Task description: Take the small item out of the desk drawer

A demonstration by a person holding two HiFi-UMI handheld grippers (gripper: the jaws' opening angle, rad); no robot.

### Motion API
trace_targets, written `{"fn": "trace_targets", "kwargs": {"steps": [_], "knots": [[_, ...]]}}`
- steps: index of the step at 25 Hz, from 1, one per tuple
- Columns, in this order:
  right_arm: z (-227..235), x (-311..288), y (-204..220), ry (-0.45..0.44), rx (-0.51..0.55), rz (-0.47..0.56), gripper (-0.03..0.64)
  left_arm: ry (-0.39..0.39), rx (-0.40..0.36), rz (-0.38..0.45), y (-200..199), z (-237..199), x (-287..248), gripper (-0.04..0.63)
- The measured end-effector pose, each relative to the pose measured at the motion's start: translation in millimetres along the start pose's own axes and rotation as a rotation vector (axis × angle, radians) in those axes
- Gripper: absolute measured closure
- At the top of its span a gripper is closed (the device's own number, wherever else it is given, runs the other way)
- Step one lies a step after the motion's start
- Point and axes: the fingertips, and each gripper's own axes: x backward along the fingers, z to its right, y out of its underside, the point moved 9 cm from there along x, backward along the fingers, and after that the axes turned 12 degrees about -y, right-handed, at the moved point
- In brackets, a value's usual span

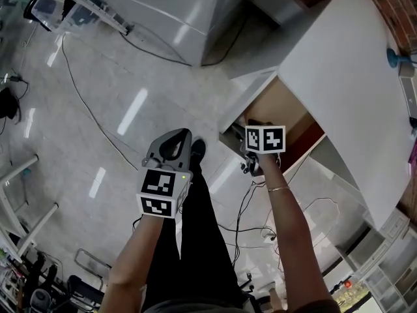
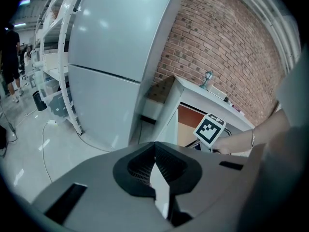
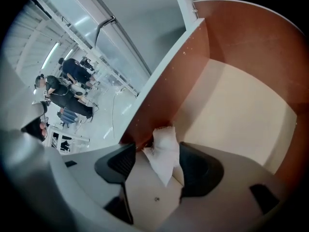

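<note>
You had the right tongs (image 3: 157, 150) down in the open drawer (image 3: 179, 76), jaws released and straddling the small white item (image 3: 163, 158) in the corner at the brown left wall. Reach step, nothing gripped yet. Next call: clench, then lift clear. Left tongs (image 2: 154, 146) clenched, empty.

Nothing legible, so far as the blur allows; marker cubes (image 1: 159, 193) (image 1: 265, 139) bear only patterns.

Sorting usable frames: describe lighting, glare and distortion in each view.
Head view: ceiling lights glare in streaks on the glossy floor. Left gripper view: fisheye, black corners, brick wall bowed. Right gripper view: drawer sides bowed, white item between the jaws fairly sharp, well lit.
</note>
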Motion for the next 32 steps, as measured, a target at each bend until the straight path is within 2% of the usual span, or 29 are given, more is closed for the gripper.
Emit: {"fn": "trace_targets", "kwargs": {"steps": [5, 10, 14, 21, 27, 32], "knots": [[1.8, -0.4, -4.0, 0.011, 0.016, -0.016, 0.334, -0.004, 0.012, -0.004, 2.5, -2.8, -0.1, 0.574], [8.4, -4.6, -8.3, 0.054, 0.063, -0.053, 0.336, 0.009, 0.018, -0.031, 6.5, -0.6, 2.4, 0.574], [9.2, -12.9, -7.4, 0.084, 0.096, -0.081, 0.336, -0.007, 0.028, -0.003, 7.4, -1.5, 0.7, 0.574], [12.2, -27.7, -11.1, 0.165, 0.159, -0.143, 0.350, -0.015, 0.040, -0.013, 13.1, -4.3, -2.1, 0.574], [10.9, -38.4, -11.3, 0.167, 0.199, -0.207, 0.360, -0.019, 0.055, -0.018, 18.4, -2.6, -5.5, 0.574], [8.1, -41.6, -12.0, 0.181, 0.220, -0.221, 0.365, -0.013, 0.057, -0.014, 15.6, -3.3, -10.7, 0.574]]}}
